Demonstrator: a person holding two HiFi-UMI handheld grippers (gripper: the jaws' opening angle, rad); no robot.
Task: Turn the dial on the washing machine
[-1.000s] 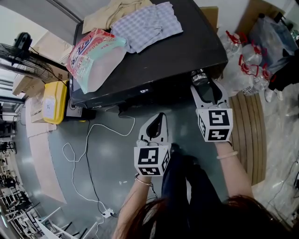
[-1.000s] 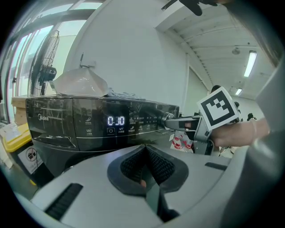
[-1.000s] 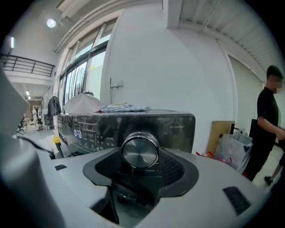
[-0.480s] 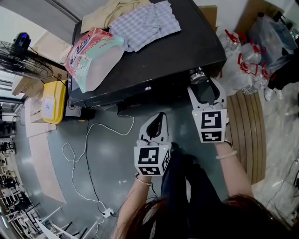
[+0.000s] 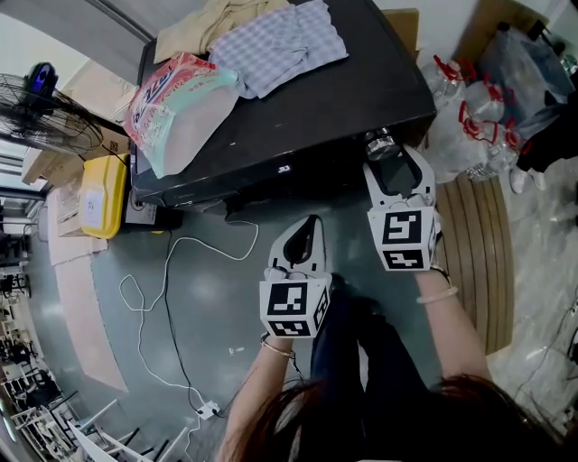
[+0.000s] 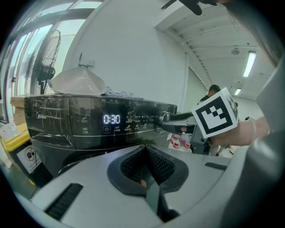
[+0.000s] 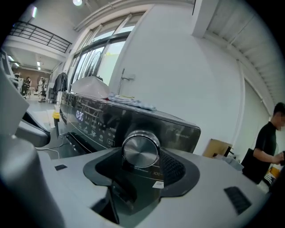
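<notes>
The black washing machine [image 5: 298, 117] stands in front of me, its display [image 6: 111, 119] reading 0:30. Its round silver dial [image 7: 140, 149] is at the right end of the control panel. My right gripper [image 5: 390, 156] is at the machine's front right corner, and its jaws are closed on the dial [image 5: 380, 144] from both sides. A ribbed pad [image 7: 173, 168] presses the dial's right side. My left gripper [image 5: 309, 226] hangs lower, in front of the machine, shut with nothing in it. Its pads [image 6: 153, 167] meet in the left gripper view.
On the machine's top lie a detergent bag [image 5: 181, 104], a checked cloth [image 5: 284, 45] and a beige cloth [image 5: 226, 18]. A yellow container [image 5: 104, 197], a fan [image 5: 45, 99] and a white cable [image 5: 172, 271] are at the left. Plastic bottles [image 5: 470, 117] and a wooden pallet [image 5: 483, 262] are at the right.
My right gripper has shifted slightly left and rolled a little about the dial, its marker cube turning with it. The left gripper has stayed still.
</notes>
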